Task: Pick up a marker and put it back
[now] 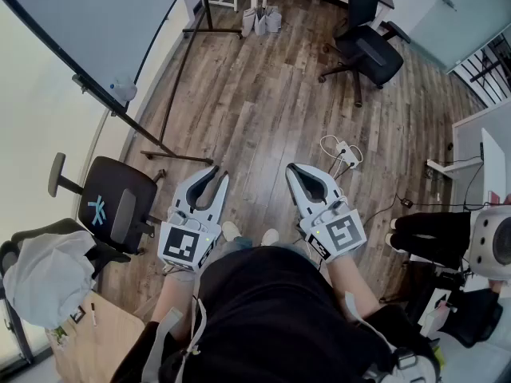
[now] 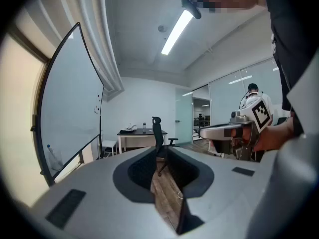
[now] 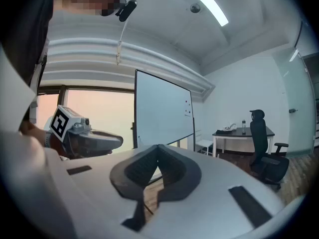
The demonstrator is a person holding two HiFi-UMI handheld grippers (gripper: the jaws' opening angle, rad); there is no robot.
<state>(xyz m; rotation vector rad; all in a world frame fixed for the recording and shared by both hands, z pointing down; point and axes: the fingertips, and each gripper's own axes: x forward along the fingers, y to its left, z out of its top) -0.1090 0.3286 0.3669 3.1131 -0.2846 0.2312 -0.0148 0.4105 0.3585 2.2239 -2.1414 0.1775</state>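
Note:
I hold both grippers side by side at waist height over a wooden floor (image 1: 255, 94). My left gripper (image 1: 219, 171) has its jaws a narrow slit apart, and floor shows through them in the left gripper view (image 2: 159, 151). The tips of my right gripper (image 1: 292, 167) touch and hold nothing, as the right gripper view (image 3: 158, 147) also shows. A whiteboard (image 1: 96, 22) on a stand is to the far left, with a small pale thing on its ledge (image 1: 121, 90). A thin pen-like thing (image 1: 93, 313) lies on the wooden table corner (image 1: 96, 349) at the lower left.
A black office chair (image 1: 367, 46) stands ahead on the right, and another black chair (image 1: 112, 202) is close on my left. A white power strip with cable (image 1: 343, 150) lies on the floor. A seated person's legs (image 1: 431, 230) are at the right. A desk (image 2: 134, 133) stands far off.

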